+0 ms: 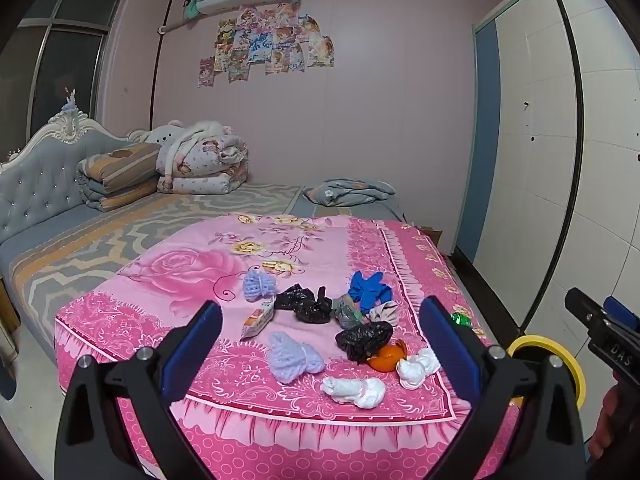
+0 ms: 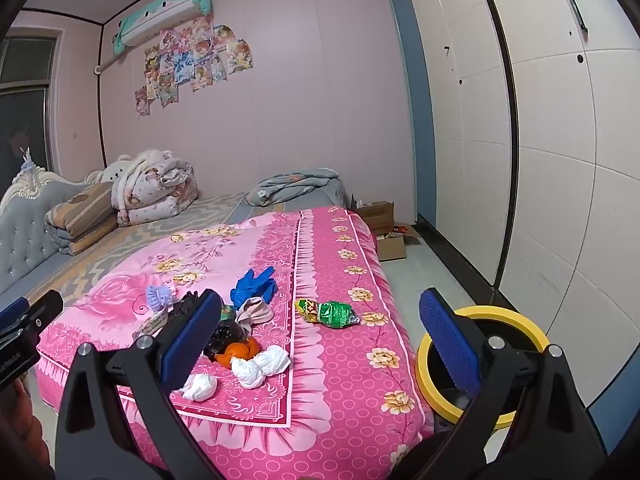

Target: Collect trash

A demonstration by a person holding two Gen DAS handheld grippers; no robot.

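Nearest the cameras, both tongs stood wide and empty: the left gripper (image 1: 320,320) hovered short of the bed's foot, framing the litter, and the right gripper (image 2: 320,312) hung off the corner, with the yellow-rimmed bin (image 2: 484,360) on the floor just beside the bed behind its right finger. On the pink quilt (image 1: 224,264) the trash lay in a loose cluster. Closest to the edge were two white tissue wads (image 1: 354,390), then an orange peel (image 1: 386,356) touching a black bag (image 1: 364,338), a lilac yarn bundle (image 1: 294,356) and a small carton (image 1: 258,320). Farther in lay another black bag (image 1: 306,304), a blue glove (image 1: 370,290) and a second yarn bundle (image 1: 259,286). A green wrapper (image 2: 332,314) sat apart toward the bin side. Beyond were folded quilts (image 1: 168,172) and the pink wall. Nothing had been picked yet, by my reading. The near tissue looked the sensible first target: come down with the fingers astride it, close gently so the quilt is not pinched, and carry it the short way to the bin. The right gripper suited the wrapper, being nearer.
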